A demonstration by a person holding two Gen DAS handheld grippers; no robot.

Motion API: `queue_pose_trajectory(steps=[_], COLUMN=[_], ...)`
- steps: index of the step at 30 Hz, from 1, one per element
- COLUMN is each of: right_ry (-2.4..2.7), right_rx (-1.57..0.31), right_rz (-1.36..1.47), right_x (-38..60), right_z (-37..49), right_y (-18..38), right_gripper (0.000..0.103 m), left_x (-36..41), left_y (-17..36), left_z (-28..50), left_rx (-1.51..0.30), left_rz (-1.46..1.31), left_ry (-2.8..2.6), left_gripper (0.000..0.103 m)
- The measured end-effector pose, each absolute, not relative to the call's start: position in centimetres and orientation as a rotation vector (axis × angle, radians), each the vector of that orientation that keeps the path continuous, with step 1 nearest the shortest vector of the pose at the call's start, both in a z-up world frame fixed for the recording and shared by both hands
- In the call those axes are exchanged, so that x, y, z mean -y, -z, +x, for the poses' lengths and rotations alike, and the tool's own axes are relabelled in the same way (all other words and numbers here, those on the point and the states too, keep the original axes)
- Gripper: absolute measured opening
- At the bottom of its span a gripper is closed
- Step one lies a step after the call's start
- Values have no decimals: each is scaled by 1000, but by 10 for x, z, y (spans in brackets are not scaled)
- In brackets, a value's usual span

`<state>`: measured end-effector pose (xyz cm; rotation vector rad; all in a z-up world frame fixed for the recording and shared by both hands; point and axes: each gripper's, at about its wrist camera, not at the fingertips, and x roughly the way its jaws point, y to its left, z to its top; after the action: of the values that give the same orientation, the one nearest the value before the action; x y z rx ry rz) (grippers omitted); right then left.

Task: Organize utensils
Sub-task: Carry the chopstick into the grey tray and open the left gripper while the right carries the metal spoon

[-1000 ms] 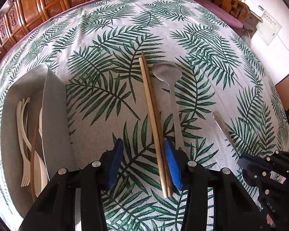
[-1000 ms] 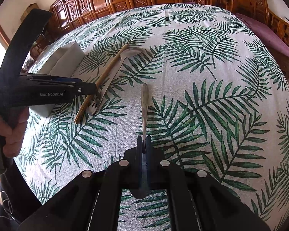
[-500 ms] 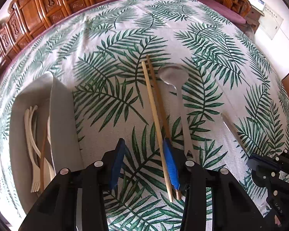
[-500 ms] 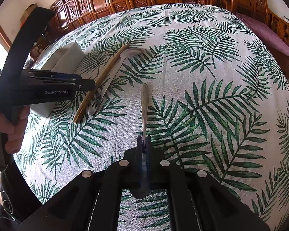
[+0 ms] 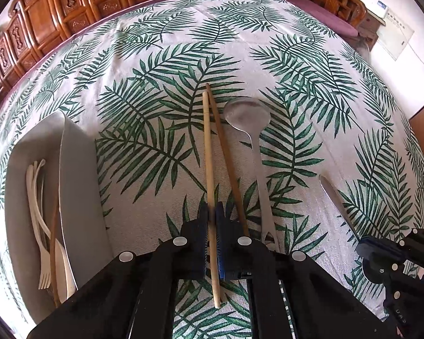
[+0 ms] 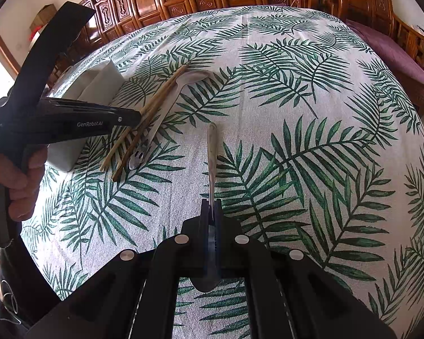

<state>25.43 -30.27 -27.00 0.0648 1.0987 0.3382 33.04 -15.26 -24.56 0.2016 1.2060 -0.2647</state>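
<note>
A: Left gripper [image 5: 211,212] jaws have just been closing since the earlier frame. Blue pads now pinch the pale chopstick [image 5: 209,169]; the spoon didn't move.

B: Right one?

A: Right gripper [image 6: 211,209] same as before, clamped on a thin metal utensil [image 6: 212,152]. Flat shiny handle runs straight up frame centre from the jaws, rounded end farthest away, other end sticks out below the pads.

B: Chopsticks?

A: Two slim round wooden sticks, centre of the left wrist view, long axis nearly vertical in frame. Pale one in the jaws, near end pokes out below them. Darker chopstick [image 5: 226,163] just right of it, angled slightly, far tips almost meeting.

B: Spoon?

A: Metal spoon [image 5: 251,130], dull grey, oval bowl toward frame top, handle running down toward the gripper body.

B: Tray?

A: Grey smooth organizer tray [image 5: 79,186], left edge, straight divider walls. Cream plastic forks [image 5: 42,226] lie lengthwise inside. Tablecloth [image 5: 296,70] woven, white, green palm-leaf print.
</note>
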Motion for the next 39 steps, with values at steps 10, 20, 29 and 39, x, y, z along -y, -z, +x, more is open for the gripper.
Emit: queue_pose_trajectory(steps=[10, 20, 29, 39], right_ry=[-341, -340, -361, -406], right_rx=[-1050, -993, -963, -947], right_rz=[32, 3, -23, -68], right_x=[293, 277, 247, 204], right_z=[250, 254, 259, 271], right_y=[249, 208, 184, 168], right_gripper=[4, 4, 4, 4], left_x=[136, 109, 62, 4], left_y=[221, 166, 144, 155], left_z=[315, 294, 281, 292], left_rx=[-1150, -1025, -978, -1000], left_rz=[174, 164, 125, 80], left_ry=[273, 293, 273, 217], left_gripper=[4, 4, 4, 4])
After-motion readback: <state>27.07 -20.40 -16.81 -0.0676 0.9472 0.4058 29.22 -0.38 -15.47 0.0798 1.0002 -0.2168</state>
